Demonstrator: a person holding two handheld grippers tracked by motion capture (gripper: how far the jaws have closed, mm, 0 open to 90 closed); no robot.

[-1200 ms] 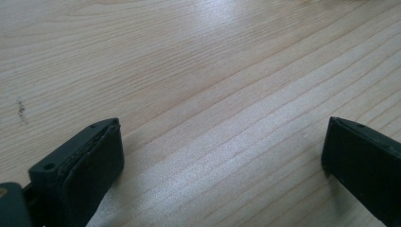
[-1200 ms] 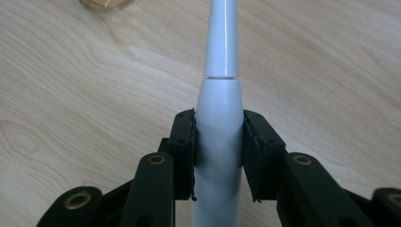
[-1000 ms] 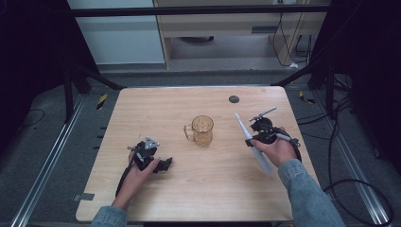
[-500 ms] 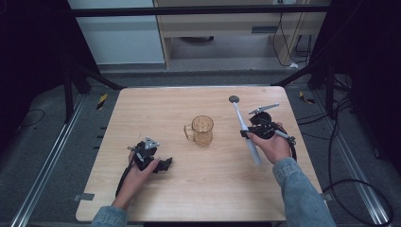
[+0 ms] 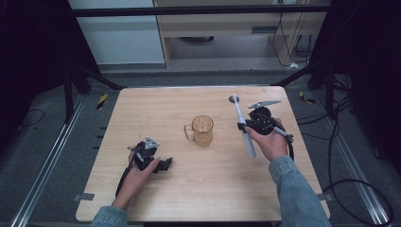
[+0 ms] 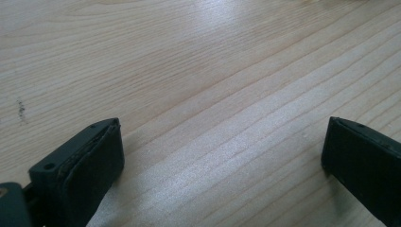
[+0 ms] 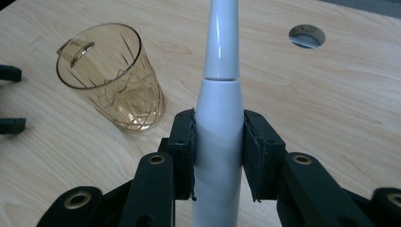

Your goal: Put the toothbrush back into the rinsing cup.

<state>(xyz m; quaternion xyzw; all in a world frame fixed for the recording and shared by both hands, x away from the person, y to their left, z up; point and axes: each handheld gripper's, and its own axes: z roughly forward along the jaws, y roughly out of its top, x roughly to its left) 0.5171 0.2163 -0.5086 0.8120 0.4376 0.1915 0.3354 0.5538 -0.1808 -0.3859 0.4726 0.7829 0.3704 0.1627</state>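
The high view looks down on the whole table [image 5: 198, 198], while the right gripper view sits close behind its jaws, sharing the mug [image 7: 111, 78] ahead-left.

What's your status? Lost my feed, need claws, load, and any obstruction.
Right claw shut on white toothbrush, lifted. Left claw open on the table, nothing between its jaws. Amber mug upright mid-table, path to it clear.

No readable text, labels, brand marks, numbers or signs anywhere. The white toothbrush handle [image 7: 218, 137], the amber glass mug [image 7: 113, 75] and the wooden surface [image 5: 189, 189] carry no print.
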